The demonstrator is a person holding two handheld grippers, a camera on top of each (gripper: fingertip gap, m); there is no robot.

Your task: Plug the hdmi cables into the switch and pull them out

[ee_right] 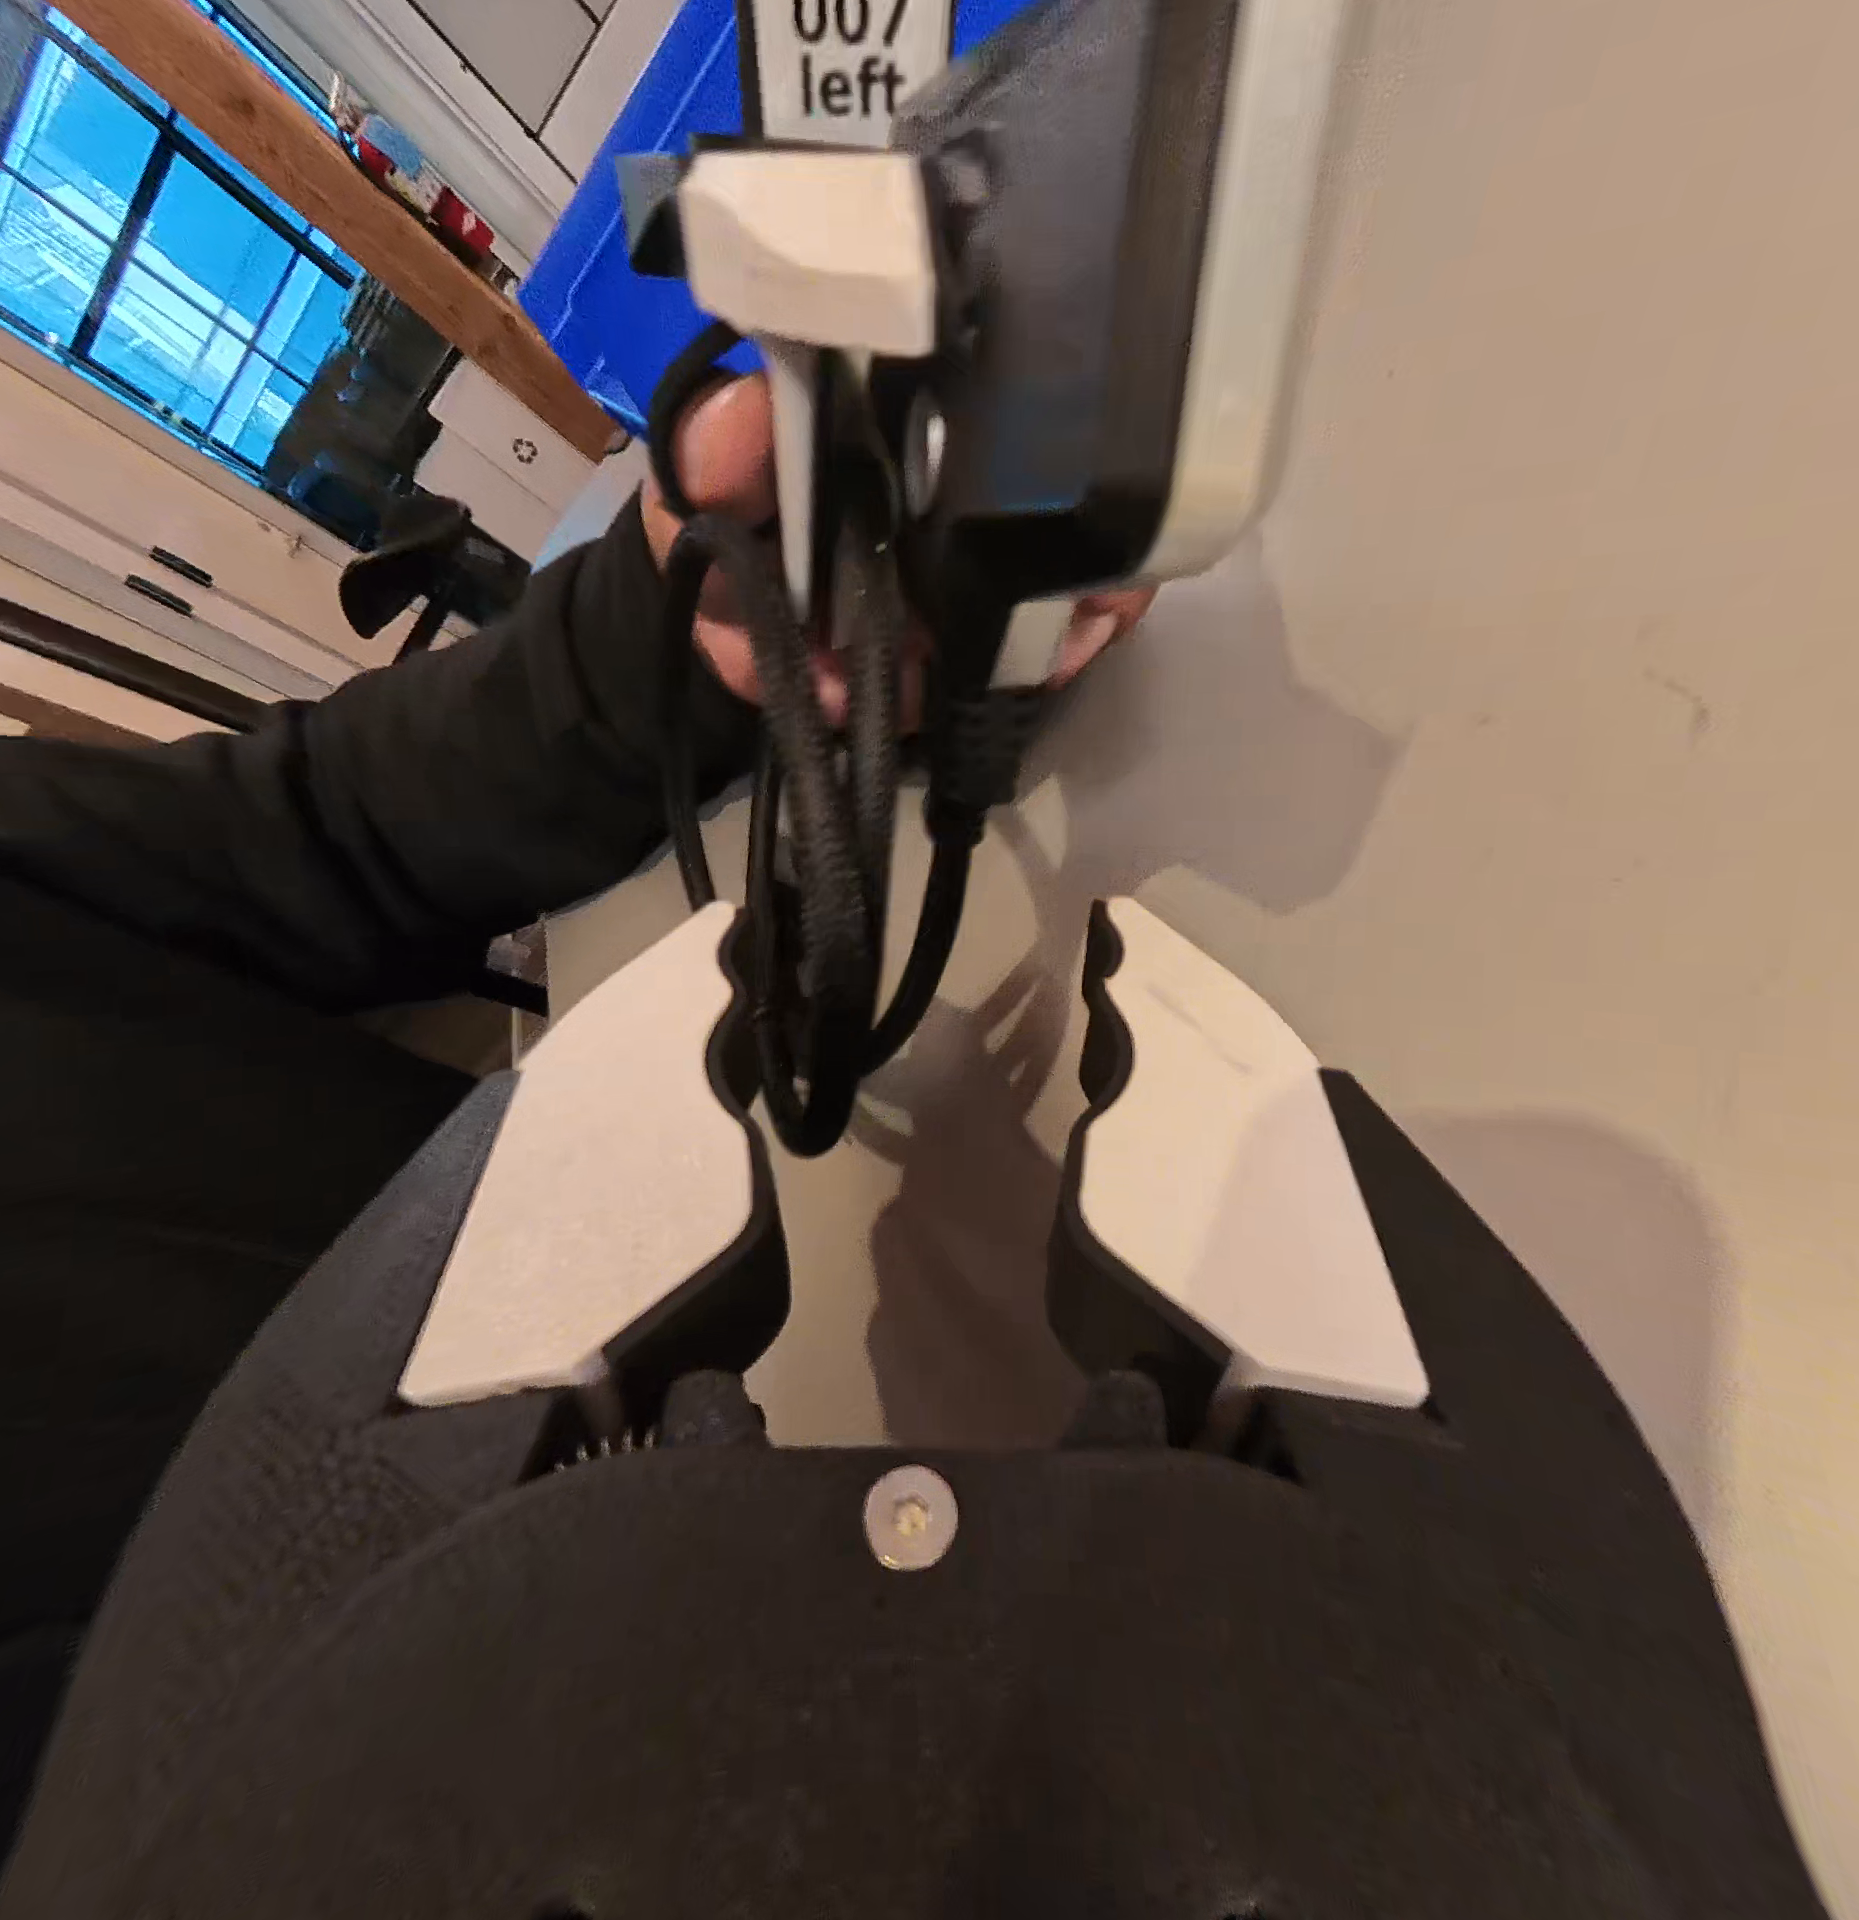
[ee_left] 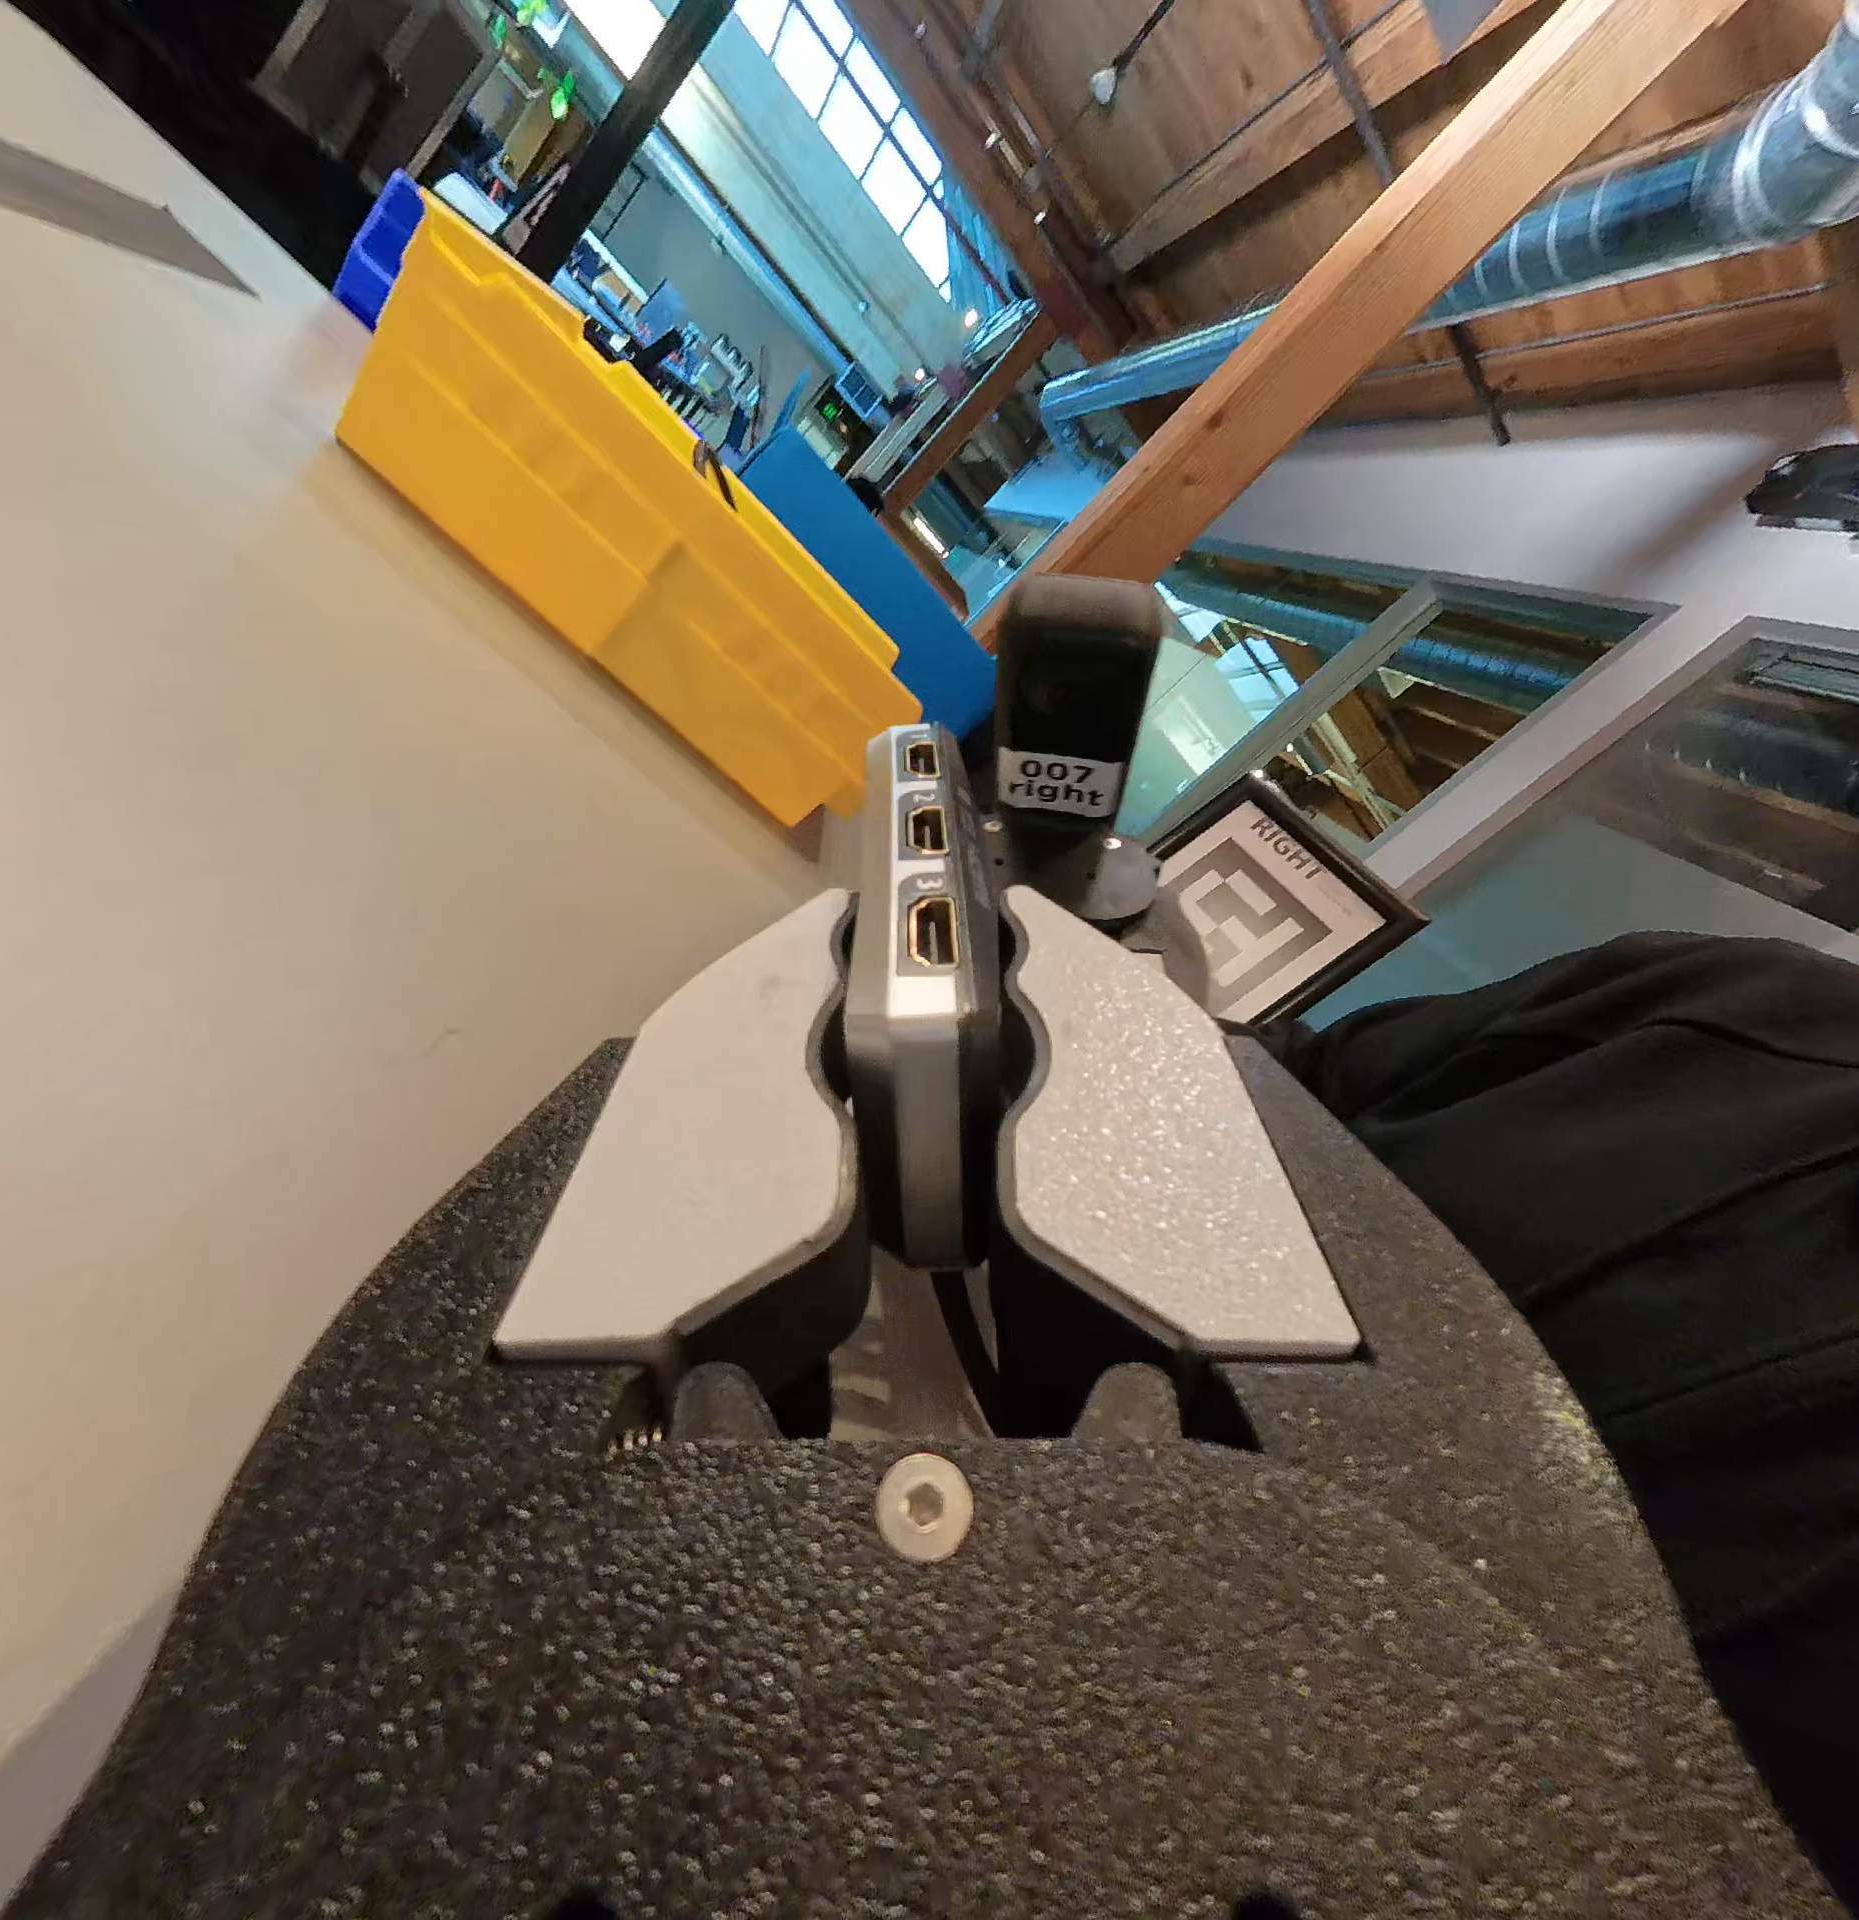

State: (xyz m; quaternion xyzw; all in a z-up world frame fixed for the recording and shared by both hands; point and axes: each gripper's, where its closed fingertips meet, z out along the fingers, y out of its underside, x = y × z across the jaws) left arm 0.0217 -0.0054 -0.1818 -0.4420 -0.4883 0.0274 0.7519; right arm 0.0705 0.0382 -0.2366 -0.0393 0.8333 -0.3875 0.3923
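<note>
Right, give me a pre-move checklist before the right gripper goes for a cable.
1. Switch held firmly: ok, the left gripper is shut on it, fingers on both sides.
2. Ports free to receive a plug: ok, all three ports facing the left wrist camera are empty.
3. Right gripper ready to grasp: ok, fingers apart and holding nothing.
4. Cable lined up: ok, the black cables hang between the right fingers, nearer one finger than the other.
5. Plug end located: cannot tell, no connector is clearly visible in the loops.
6. Cables untangled: cannot tell, several strands overlap.
</note>
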